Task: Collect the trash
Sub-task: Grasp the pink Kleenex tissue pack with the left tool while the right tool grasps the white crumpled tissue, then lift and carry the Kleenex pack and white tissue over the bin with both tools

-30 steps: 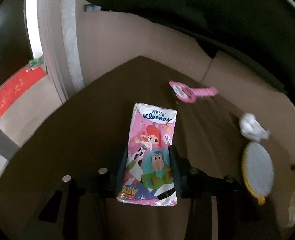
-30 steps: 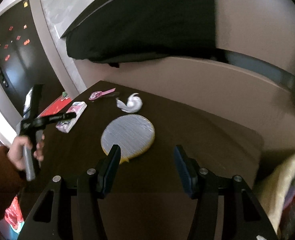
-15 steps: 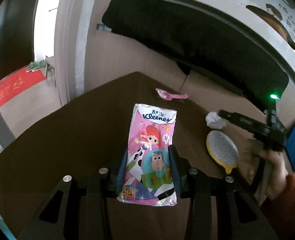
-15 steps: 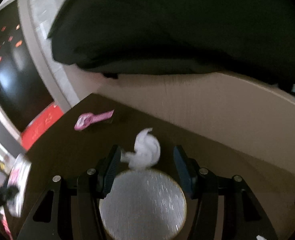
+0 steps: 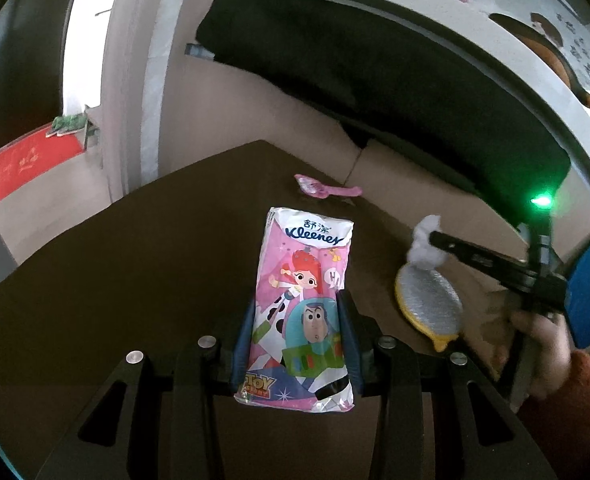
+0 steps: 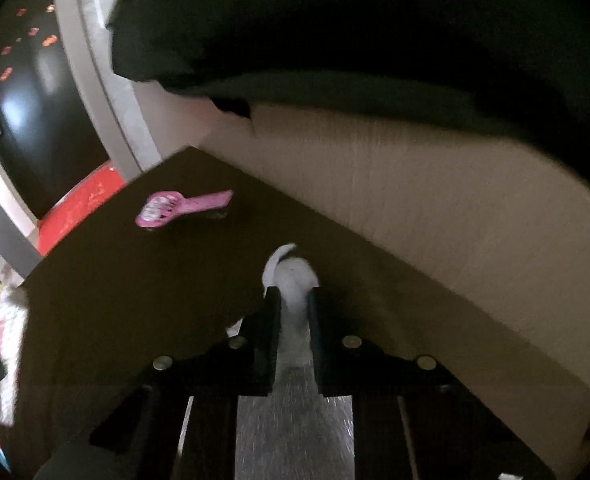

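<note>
White crumpled tissue wad (image 6: 291,280) now pinched as my right claw (image 6: 293,300) just closed, left claw (image 5: 295,312) gripping pink tissue pack (image 5: 301,312); next I lift clear of brown tabletop (image 5: 135,260).

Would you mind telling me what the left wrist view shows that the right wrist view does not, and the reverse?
Only the left wrist view shows the left gripper clamped on the Kleenex tissue pack, the person's hand on the right gripper's handle, and the whole yellow-rimmed round pad.

Only the right wrist view shows, close up, the right gripper, whose jaws have just been closing, pinching the crumpled white tissue.

Both show that tissue, the pink brush and the dark table.
</note>
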Action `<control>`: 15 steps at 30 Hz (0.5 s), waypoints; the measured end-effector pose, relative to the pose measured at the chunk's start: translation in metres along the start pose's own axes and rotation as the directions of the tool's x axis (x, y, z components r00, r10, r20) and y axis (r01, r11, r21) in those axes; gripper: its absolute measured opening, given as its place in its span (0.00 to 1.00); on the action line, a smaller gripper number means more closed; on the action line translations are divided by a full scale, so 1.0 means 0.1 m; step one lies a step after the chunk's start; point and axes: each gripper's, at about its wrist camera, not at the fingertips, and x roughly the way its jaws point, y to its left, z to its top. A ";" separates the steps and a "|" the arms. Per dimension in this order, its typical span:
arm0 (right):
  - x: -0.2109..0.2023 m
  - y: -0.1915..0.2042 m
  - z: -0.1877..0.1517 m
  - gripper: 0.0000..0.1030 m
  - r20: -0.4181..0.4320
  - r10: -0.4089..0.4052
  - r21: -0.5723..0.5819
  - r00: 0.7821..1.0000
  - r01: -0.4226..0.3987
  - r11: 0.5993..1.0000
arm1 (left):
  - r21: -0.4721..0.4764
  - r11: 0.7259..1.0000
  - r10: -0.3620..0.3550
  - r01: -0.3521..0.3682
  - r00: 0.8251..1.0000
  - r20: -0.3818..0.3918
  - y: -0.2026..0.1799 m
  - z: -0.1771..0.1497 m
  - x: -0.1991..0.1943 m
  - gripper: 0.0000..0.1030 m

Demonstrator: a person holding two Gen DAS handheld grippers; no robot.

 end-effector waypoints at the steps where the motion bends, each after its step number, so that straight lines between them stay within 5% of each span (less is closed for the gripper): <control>1: -0.11 0.00 -0.01 0.11 0.016 0.006 -0.006 1.000 -0.006 1.000 | 0.003 1.000 -0.006 0.006 1.000 0.003 -0.04 0.00 -0.02 0.38; 15: -1.67 -0.31 -0.52 0.10 0.191 0.033 0.014 0.981 -0.036 0.999 | 0.119 0.990 -0.082 0.073 0.994 0.072 -0.90 -0.11 -0.44 0.38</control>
